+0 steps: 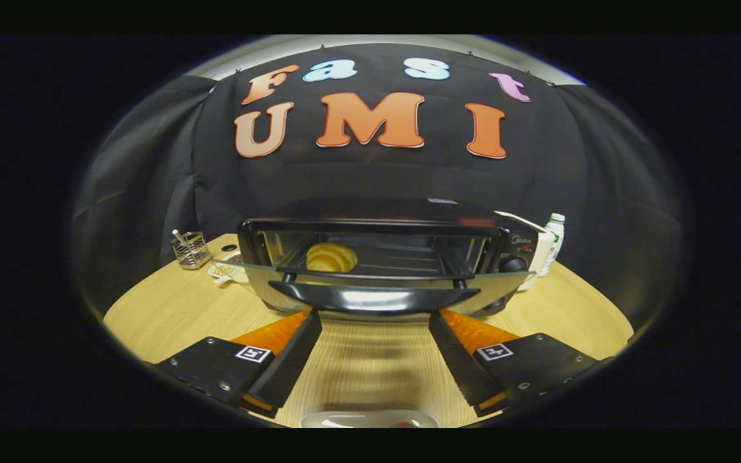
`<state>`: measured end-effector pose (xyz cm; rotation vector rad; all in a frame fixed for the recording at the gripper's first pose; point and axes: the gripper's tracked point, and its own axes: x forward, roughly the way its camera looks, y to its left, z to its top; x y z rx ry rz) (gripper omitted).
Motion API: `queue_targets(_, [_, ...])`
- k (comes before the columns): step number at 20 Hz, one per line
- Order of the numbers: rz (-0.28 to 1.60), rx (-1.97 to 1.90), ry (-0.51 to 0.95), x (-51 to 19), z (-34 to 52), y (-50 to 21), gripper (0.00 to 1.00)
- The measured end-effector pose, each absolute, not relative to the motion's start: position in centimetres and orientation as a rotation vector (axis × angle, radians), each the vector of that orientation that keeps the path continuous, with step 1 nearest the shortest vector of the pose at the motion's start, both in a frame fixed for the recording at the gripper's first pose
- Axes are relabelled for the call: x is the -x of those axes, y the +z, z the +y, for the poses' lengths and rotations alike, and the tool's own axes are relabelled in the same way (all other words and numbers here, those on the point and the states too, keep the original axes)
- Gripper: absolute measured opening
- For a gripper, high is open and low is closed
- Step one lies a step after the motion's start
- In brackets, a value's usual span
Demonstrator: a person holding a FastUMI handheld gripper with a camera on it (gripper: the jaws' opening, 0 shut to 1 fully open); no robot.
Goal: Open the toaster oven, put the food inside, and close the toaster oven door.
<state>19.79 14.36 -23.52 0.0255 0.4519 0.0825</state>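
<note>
The croissant (330, 257) already sits on the rack inside the toaster oven (383, 257), at 11 o'clock from the tool (375, 321), whose fingers stand apart and empty. Its door (374, 283) hangs flat; lift squarely under the handle (374, 299), pushing upward evenly.

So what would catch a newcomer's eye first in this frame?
The toaster oven stands on the wooden table, its glass door dropped open toward the gripper. A golden croissant sits on the rack inside, left of centre. The gripper's fingers are spread wide and empty, just short of the door handle.
</note>
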Motion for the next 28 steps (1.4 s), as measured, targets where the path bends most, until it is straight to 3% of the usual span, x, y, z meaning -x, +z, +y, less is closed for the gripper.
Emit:
queue_targets(8, [0.336, 0.008, 0.071, -22.9, 13.8, -18.8, 0.99])
queue_targets(14, [0.327, -0.044, 0.133, -21.9, 14.8, -16.3, 1.0])
queue_targets(20, [0.22, -0.001, 0.096, -20.3, 10.3, -9.1, 1.0])
queue_targets(28, [0.2, -0.023, 0.086, -15.6, 5.5, -7.1, 1.0])
